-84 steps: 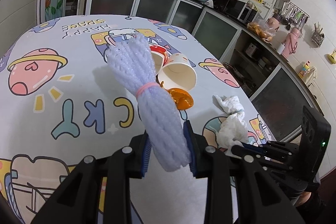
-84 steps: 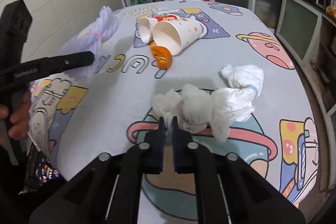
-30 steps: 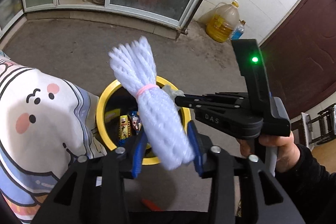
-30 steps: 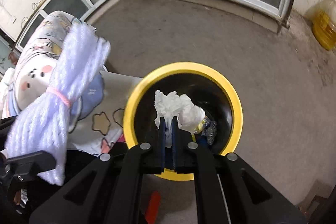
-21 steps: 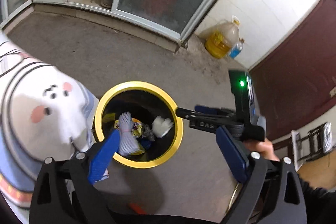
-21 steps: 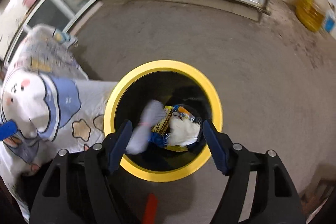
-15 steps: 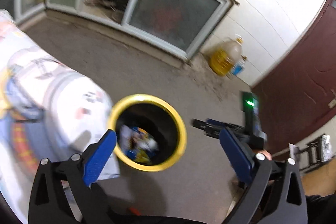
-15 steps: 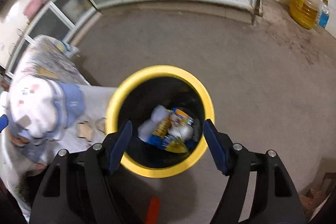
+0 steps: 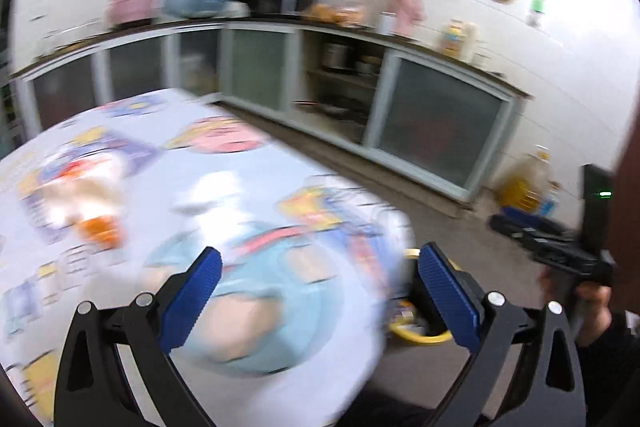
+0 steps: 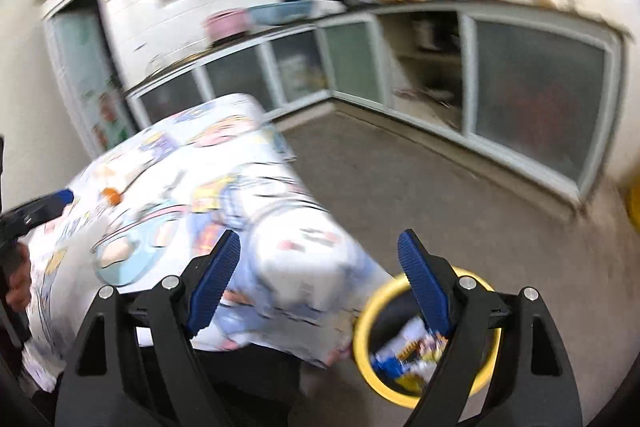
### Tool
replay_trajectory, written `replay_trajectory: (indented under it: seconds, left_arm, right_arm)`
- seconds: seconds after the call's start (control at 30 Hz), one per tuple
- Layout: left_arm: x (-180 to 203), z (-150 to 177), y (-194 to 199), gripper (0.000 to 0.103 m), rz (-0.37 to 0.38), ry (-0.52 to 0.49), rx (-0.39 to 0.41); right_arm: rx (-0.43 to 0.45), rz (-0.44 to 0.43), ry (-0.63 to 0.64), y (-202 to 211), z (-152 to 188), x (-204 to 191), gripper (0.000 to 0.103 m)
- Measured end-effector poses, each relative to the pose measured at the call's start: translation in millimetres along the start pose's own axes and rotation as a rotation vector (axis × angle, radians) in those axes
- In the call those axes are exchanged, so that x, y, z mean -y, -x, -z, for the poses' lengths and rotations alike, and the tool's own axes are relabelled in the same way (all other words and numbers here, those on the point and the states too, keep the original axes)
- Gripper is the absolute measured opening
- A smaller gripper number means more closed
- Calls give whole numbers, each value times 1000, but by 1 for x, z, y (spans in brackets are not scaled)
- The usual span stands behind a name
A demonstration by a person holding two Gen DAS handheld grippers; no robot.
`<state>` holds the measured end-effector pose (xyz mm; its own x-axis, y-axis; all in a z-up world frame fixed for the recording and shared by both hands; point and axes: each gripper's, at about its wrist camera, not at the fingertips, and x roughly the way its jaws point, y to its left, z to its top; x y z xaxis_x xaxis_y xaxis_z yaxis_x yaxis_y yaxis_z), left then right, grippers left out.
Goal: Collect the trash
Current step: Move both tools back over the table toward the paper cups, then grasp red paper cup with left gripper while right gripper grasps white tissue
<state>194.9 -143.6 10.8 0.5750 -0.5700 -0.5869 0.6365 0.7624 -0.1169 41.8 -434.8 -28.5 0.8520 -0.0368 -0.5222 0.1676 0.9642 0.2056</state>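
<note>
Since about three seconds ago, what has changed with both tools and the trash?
Both tools, left tool and right tool, dropped their loads, foam net and tissue, into the yellow bin, opened, and swung back toward the table. Blurred trash remains on the table.

Right gripper (image 10: pixel 318 269) with blue-padded jaws spread wide, holding nothing. Below, on grey concrete floor (image 10: pixel 420 183), yellow-rimmed round black trash bin (image 10: pixel 370 311) with blurred wrappers inside, just beside desk under cartoon-printed white tablecloth (image 10: pixel 192 187). All motion-blurred.
</note>
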Motion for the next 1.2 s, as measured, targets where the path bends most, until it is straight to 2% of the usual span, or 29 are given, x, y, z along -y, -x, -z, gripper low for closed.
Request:
replay_trajectory:
  seconds: [0.1, 0.17, 0.27, 0.37, 0.53, 0.67, 0.9, 1.03, 1.2]
  left_arm:
    - [-53, 3, 20, 95, -149, 42, 0]
    - [-89, 6, 32, 95, -274, 81, -16]
    - [-140, 7, 39, 95, -404, 140, -37]
    - [-183, 4, 46, 95, -469, 174, -26]
    - [-233, -7, 30, 95, -526, 190, -34]
    - [-263, -18, 6, 95, -527, 190, -62]
    - [-274, -25, -28, 95, -534, 99, -124]
    - [-277, -30, -40, 95, -517, 81, -141]
    - [-285, -40, -60, 95, -537, 53, -181]
  right_arm:
    - [-16, -77, 76, -16, -13, -47, 77]
    - [-39, -143, 106, -30, -20, -80, 77]
    - [-59, -185, 143, -47, -25, -115, 77]
    - [-78, -213, 183, -70, -31, -153, 77]
    - [-116, -221, 215, -91, -32, -182, 77]
    - [-136, -171, 253, -111, -31, -200, 77]
    - [-205, -125, 279, -146, -32, -208, 77]
    - [-244, -167, 256, -159, -37, -209, 77]
    - [-269, -171, 263, -174, -41, -217, 77]
